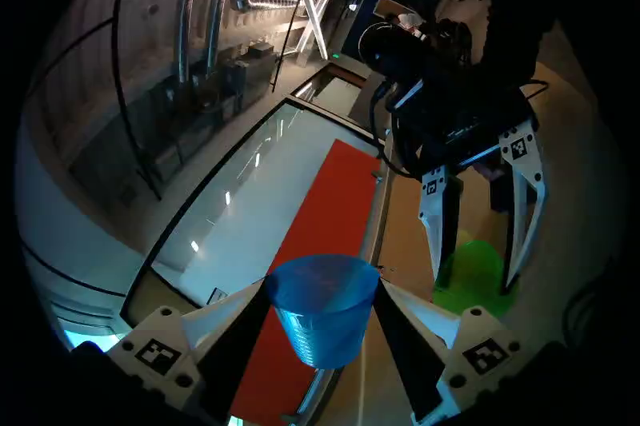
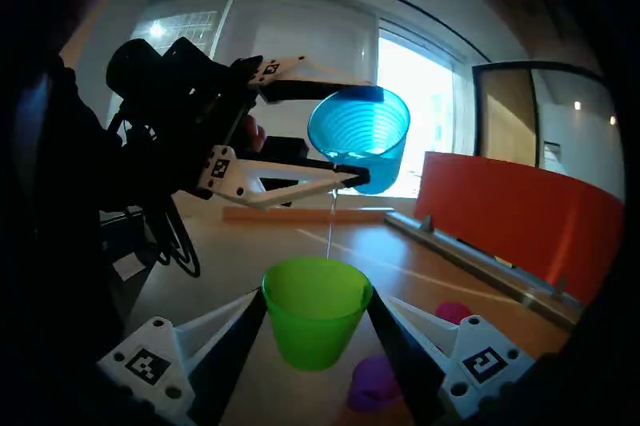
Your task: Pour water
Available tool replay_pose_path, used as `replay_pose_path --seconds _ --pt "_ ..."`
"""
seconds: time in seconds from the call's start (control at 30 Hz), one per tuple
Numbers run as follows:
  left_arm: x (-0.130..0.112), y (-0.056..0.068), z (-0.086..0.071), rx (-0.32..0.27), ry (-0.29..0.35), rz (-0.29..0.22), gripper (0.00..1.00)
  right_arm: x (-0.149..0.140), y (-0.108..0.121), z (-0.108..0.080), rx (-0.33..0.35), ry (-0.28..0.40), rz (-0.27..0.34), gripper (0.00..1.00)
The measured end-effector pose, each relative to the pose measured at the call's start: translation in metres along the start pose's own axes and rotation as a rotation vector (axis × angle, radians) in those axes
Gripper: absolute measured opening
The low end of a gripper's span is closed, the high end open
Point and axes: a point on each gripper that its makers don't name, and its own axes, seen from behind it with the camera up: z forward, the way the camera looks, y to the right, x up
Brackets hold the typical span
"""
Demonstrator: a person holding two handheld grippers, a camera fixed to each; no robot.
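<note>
My left gripper (image 1: 322, 298) is shut on a translucent blue cup (image 1: 324, 322), low and central in the left gripper view. In the right gripper view the left gripper (image 2: 370, 134) holds that blue cup (image 2: 360, 138) high and tipped, its mouth facing the camera. A thin stream of water (image 2: 330, 222) falls from its rim into the green cup (image 2: 314, 314). My right gripper (image 2: 316, 298) is shut on the green cup, which stands upright just above the wooden table (image 2: 240, 258). From the left gripper view, the right gripper (image 1: 474, 278) and green cup (image 1: 478, 270) sit below and to the right.
An orange panel (image 2: 520, 210) with a metal rail (image 2: 472, 258) runs along the table's right side. A purple cup (image 2: 372, 382) and a magenta one (image 2: 454, 312) lie on the table near my right gripper's finger. Bright windows (image 2: 416, 98) lie beyond.
</note>
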Motion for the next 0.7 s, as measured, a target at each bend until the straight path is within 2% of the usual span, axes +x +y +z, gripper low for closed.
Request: replay_pose_path --seconds 0.7 --pt "0.0027 0.0015 0.0017 -0.006 0.005 0.023 0.86 -0.0002 0.0012 -0.0008 -0.002 0.000 0.000 0.91"
